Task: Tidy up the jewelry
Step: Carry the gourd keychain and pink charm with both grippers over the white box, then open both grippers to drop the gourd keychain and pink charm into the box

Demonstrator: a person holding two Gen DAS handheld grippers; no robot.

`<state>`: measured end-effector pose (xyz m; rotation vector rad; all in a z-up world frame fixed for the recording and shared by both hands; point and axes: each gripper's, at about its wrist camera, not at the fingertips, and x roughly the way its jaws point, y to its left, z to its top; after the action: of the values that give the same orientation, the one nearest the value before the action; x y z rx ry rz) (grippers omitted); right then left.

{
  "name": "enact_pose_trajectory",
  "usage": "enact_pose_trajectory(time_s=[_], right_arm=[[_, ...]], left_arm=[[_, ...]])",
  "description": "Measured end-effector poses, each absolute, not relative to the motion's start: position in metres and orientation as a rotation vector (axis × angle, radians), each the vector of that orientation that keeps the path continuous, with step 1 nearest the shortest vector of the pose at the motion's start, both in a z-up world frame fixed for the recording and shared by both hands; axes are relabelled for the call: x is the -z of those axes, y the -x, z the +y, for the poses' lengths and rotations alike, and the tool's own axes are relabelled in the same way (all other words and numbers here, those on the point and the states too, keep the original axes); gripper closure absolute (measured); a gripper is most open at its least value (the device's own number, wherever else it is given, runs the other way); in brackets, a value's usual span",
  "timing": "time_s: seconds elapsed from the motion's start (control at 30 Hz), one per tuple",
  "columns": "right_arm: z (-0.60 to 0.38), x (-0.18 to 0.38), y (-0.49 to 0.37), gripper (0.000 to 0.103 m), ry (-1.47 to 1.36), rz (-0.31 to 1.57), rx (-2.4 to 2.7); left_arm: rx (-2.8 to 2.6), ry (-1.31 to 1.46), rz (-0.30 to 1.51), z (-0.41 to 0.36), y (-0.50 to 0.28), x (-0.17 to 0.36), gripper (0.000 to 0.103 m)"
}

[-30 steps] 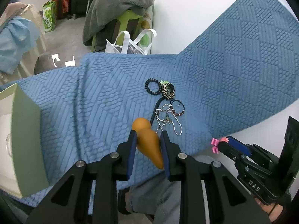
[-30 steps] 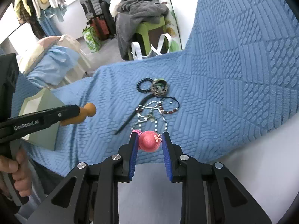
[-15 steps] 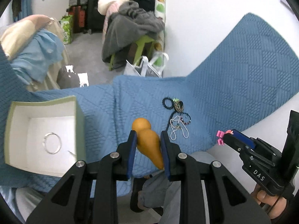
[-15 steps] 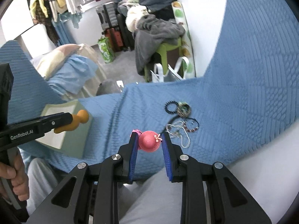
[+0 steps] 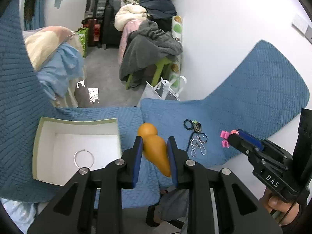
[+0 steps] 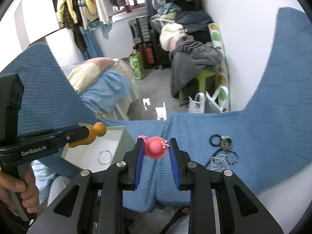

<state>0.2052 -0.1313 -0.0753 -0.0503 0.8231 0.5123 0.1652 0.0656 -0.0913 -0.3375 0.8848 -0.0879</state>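
Both hands have risen since a second ago; the box (image 5: 77, 152) with a ring (image 5: 83, 159) inside now shows near left. Left gripper (image 5: 155, 152) clamps the gourd (image 5: 155, 149), right gripper (image 6: 156, 152) the pink hat (image 6: 156, 150). Remaining jewelry (image 5: 197, 140) lies on the blue cover (image 5: 253, 97), so drop-off comes next. Legible: "GenRobot.AI", "DAS".

The tangled jewelry pile (image 5: 197, 138) is too small to separate into pieces. The right tool's (image 6: 155, 150) pads cover both flanks of the pink ornament (image 6: 156, 150). The left hand (image 6: 17, 191) is cut by the frame edge. The orange gourd's (image 5: 155, 148) tip is hidden behind 1 pad.
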Motion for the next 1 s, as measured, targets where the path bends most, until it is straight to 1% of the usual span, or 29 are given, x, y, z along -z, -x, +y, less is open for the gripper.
enact_pose_trajectory(time_s=[0.2, 0.47, 0.7, 1.0], right_arm=[[-0.081, 0.088, -0.208, 0.080, 0.098, 0.858, -0.582], [-0.020, 0.128, -0.211, 0.080, 0.145, 0.953, -0.676], [0.021, 0.165, -0.210, 0.080, 0.199, 1.045, -0.742], [0.066, 0.223, -0.205, 0.080, 0.289, 1.177, -0.810]], left_arm=[[0.035, 0.386, 0.892, 0.108, -0.155, 0.106, 0.077], [-0.038, 0.437, 0.942, 0.158, -0.151, 0.136, 0.076], [-0.095, 0.476, 1.021, 0.190, -0.146, 0.175, 0.076], [-0.120, 0.517, 1.152, 0.214, -0.150, 0.231, 0.076]])
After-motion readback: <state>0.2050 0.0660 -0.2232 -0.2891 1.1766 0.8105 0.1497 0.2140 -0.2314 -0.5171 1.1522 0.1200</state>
